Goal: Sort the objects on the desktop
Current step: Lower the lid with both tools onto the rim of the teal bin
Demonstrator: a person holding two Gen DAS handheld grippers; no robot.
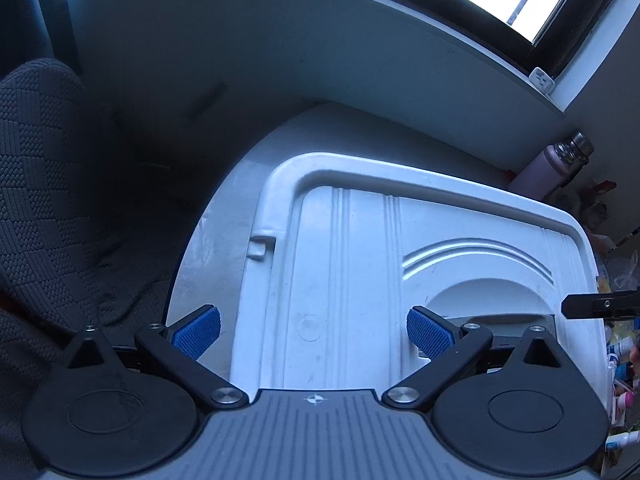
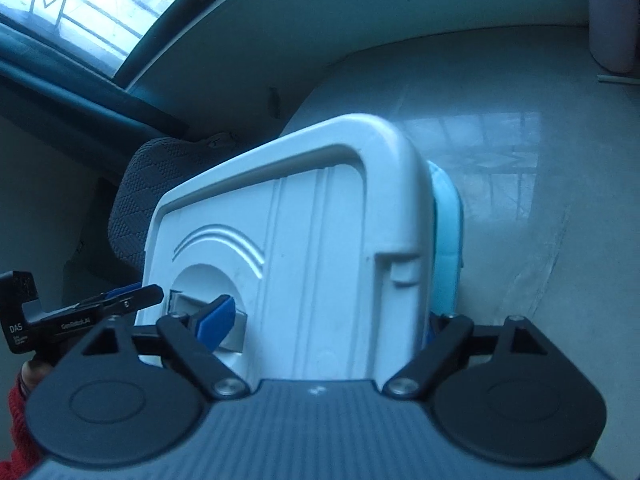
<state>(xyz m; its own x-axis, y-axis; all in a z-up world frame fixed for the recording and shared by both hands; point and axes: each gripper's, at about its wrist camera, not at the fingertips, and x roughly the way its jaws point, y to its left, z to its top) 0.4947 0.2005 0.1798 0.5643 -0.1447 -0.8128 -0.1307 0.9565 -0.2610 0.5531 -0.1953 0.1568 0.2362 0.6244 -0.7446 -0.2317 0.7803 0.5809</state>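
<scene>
While both claws hang over the box, nothing is in either grip. Left claw (image 1: 313,335): blue pads set wide apart above the white lid (image 1: 360,264), touching nothing. Right claw (image 2: 320,324): likewise spread; its left pad sits at the recessed grey latch (image 2: 234,326) in the lid's round hollow, its right finger down past the lid's far edge, mostly hidden. Whether either pad presses on plastic, cannot tell; no clamp reads.

Storage box: white lid seated on a pale blue body (image 2: 446,236), looks closed, standing on the glossy table (image 2: 520,152).

Beyond the box, right side in the left wrist view: clutter of small bottles and tubes (image 1: 620,360), still loose at the table edge. Further back, a lilac flask (image 1: 548,168) stands against the wall. Patterned dark chair (image 1: 44,184) off the table's left.

Judgement: sorting looks unfinished, or barely begun. Items outside remain unsorted; box contents unseen. Likely step in hand is dealing with the latch or lid. Remaining: gather the loose things.
</scene>
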